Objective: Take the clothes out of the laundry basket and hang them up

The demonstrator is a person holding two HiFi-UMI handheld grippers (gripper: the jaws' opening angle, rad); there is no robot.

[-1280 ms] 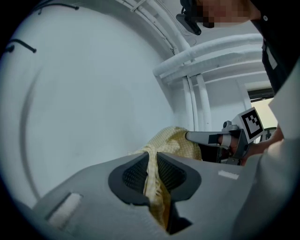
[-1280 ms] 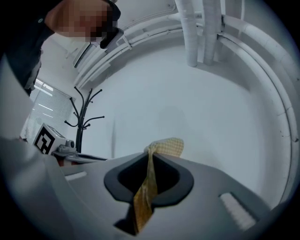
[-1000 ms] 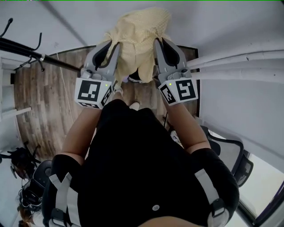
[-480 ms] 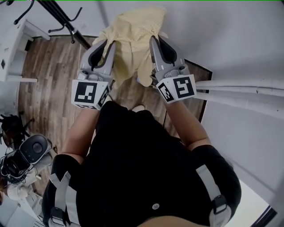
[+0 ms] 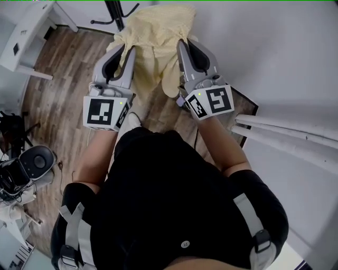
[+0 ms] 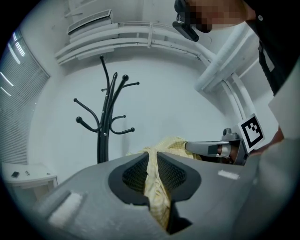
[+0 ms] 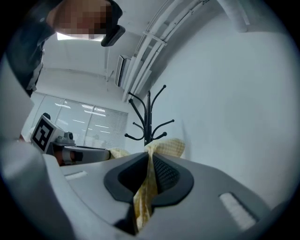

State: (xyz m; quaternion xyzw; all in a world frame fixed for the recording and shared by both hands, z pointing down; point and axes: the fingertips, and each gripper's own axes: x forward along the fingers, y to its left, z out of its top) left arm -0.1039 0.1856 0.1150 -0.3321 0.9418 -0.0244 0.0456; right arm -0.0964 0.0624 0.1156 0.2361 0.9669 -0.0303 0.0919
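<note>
A pale yellow checked garment (image 5: 156, 37) hangs stretched between both grippers above the wooden floor. My left gripper (image 5: 125, 50) is shut on its left edge, and the cloth (image 6: 157, 187) is pinched between the pads. My right gripper (image 5: 182, 46) is shut on the right edge, with the fabric (image 7: 145, 192) bunched in the jaws. The grippers are held side by side, close together, in front of the person's body. A black coat stand (image 6: 107, 117) rises straight ahead against the white wall; the right gripper view shows the coat stand (image 7: 147, 117) too. No laundry basket is in view.
The coat stand's base (image 5: 117, 10) sits at the top of the head view. A white desk (image 5: 26, 37) stands at upper left. A chair and dark gear (image 5: 29, 166) lie at the left. White pipes (image 5: 285, 132) run along the wall at the right.
The view has swung: the coat stand has shifted from the far left to top centre, ahead of the grippers. Both grippers still hold the garment the same way.
</note>
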